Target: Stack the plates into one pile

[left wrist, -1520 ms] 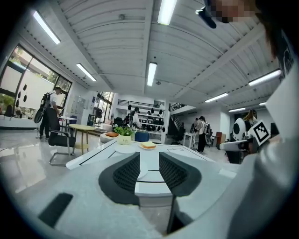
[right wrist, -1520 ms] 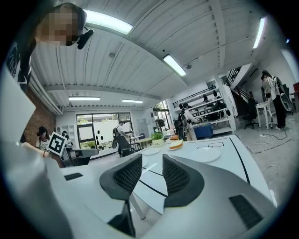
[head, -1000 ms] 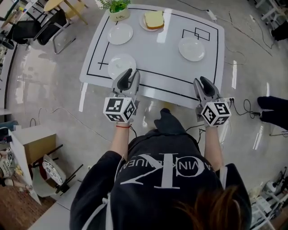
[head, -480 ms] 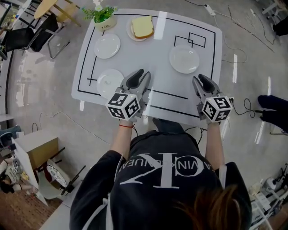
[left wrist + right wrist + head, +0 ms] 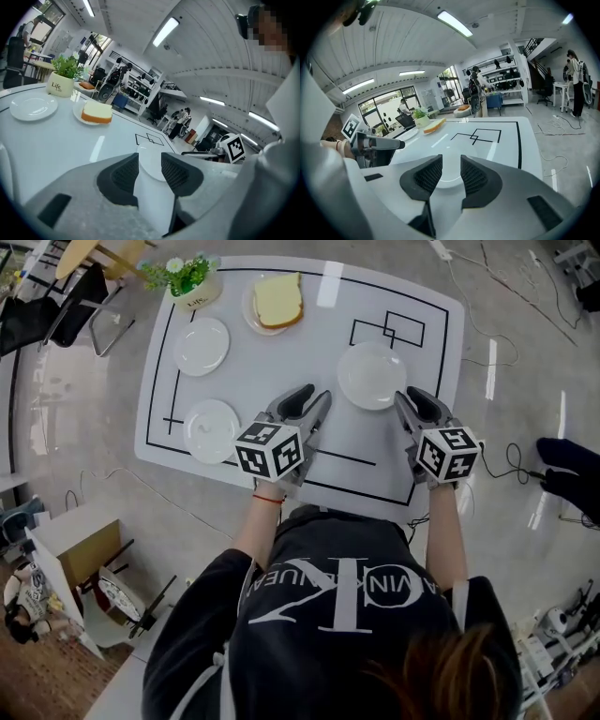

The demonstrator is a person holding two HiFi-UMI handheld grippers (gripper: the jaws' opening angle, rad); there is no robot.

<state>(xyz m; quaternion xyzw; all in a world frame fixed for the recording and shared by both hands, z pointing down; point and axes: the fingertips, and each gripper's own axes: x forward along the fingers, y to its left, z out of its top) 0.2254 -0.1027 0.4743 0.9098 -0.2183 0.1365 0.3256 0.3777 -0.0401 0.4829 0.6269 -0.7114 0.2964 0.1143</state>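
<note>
An empty white plate lies on the white table right of centre. My left gripper hovers just left of the plate, pointing at it. Its jaws have just been opening and nothing is between them; the plate shows through the gap ahead. My right gripper stands open at the plate's near right rim, with the plate lying beyond its tips. Two more empty plates sit at the left. A fourth plate at the back carries a bread slice.
A potted plant stands at the table's far left corner. Black lines and a small rectangle outline mark the tabletop. Chairs stand left of the table, and cables run on the floor to the right.
Both grippers have moved from the table's front edge forward over the table, toward the right-hand empty plate. The left gripper has swung to the right and its jaws stand wider.
</note>
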